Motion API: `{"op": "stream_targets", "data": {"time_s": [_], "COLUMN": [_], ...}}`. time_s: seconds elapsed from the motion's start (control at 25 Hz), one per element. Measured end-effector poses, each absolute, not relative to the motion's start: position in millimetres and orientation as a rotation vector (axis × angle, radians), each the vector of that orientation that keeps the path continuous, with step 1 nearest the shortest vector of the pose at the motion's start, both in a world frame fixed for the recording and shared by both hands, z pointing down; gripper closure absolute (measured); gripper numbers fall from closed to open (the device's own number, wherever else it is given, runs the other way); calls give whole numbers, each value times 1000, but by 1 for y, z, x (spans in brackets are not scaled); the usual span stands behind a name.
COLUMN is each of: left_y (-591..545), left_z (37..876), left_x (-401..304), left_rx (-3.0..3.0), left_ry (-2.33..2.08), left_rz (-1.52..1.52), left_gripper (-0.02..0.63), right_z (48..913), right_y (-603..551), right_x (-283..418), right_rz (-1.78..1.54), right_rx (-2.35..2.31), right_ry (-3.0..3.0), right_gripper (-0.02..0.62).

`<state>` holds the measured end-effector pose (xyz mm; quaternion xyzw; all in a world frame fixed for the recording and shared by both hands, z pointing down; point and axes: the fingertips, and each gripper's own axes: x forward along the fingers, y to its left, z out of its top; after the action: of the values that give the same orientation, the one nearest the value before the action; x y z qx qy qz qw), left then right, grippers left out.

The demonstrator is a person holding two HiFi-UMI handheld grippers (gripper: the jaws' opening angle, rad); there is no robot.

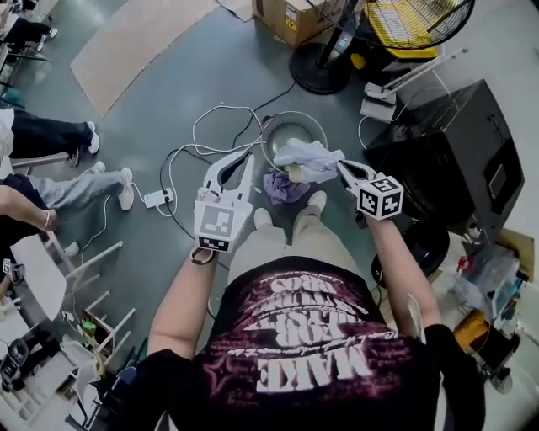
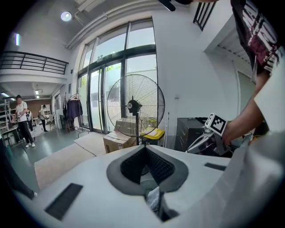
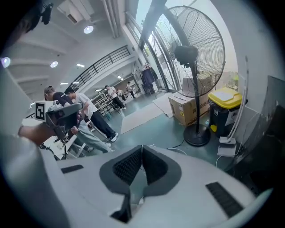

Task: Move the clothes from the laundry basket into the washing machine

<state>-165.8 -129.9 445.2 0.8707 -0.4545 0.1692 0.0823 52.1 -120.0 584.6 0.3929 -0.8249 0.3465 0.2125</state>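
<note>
In the head view a round white laundry basket (image 1: 271, 128) stands on the floor ahead of the person's feet. A pale cloth (image 1: 307, 158) hangs above it, and a lavender garment (image 1: 285, 187) lies below that. My right gripper (image 1: 341, 166) is shut with its tips on the pale cloth's right end. My left gripper (image 1: 249, 155) is shut too, its tips just left of the cloth; whether it holds any fabric I cannot make out. A scrap of pale cloth (image 2: 153, 198) shows in the slot behind the left pads. In the left gripper view the right gripper (image 2: 196, 144) appears at right.
A black boxy machine (image 1: 455, 147) stands at right with a dark round part (image 1: 425, 246) near the person's right arm. A pedestal fan (image 1: 324, 67), a yellow bin (image 1: 396, 52) and a cardboard box (image 1: 290, 17) stand beyond the basket. White cables (image 1: 198, 139) lie at left, near seated people (image 1: 59, 189).
</note>
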Motion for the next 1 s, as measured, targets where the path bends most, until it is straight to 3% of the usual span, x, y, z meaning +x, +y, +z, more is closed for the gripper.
{"op": "stream_targets", "data": {"time_s": [1.0], "left_y": [-99], "left_z": [399], "left_x": [-98], "left_rx": [2730], "left_ry": [-1116], "left_rz": [396], "left_gripper": [600], "right_z": [376], "right_y": [-119], "right_x": [39], "right_rz": [792], "right_rx": [1153], "right_ry": [-2607], "right_gripper": [588]}}
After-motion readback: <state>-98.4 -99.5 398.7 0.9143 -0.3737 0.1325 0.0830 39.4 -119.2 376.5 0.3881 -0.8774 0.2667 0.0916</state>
